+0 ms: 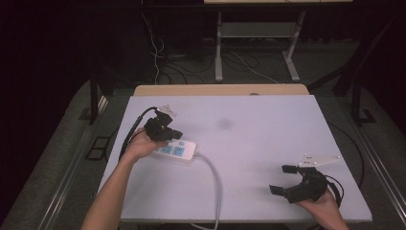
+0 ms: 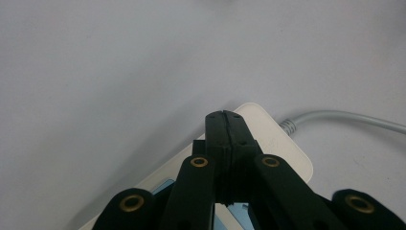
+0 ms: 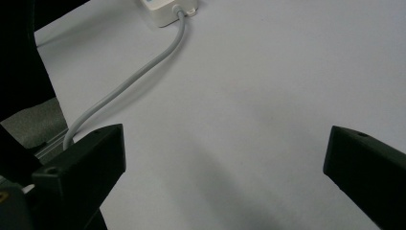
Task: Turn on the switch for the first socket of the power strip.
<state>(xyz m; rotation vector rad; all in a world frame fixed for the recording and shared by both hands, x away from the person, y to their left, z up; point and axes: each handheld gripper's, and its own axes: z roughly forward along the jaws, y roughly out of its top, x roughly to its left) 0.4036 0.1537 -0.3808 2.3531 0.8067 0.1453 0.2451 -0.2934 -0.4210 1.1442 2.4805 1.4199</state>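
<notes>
A white power strip (image 1: 176, 151) with blue sockets lies on the left part of the white table (image 1: 249, 120); its grey cable (image 1: 214, 177) runs off the front edge. My left gripper (image 1: 175, 133) hovers right over the strip, jaws pressed together with nothing between them. In the left gripper view the shut gripper (image 2: 224, 115) covers the strip's (image 2: 268, 139) end where the cable (image 2: 344, 117) leaves. My right gripper (image 1: 283, 179) rests near the front right corner, jaws wide apart and empty. The right gripper view looks past the open gripper (image 3: 225, 158) at the strip's end (image 3: 165, 10) and cable (image 3: 139, 74).
The white board sits on a wooden tabletop (image 1: 220, 89). Behind it stand a metal stand (image 1: 256, 38) and loose cables (image 1: 158, 52) on the dark floor. Bare white surface stretches between the two grippers.
</notes>
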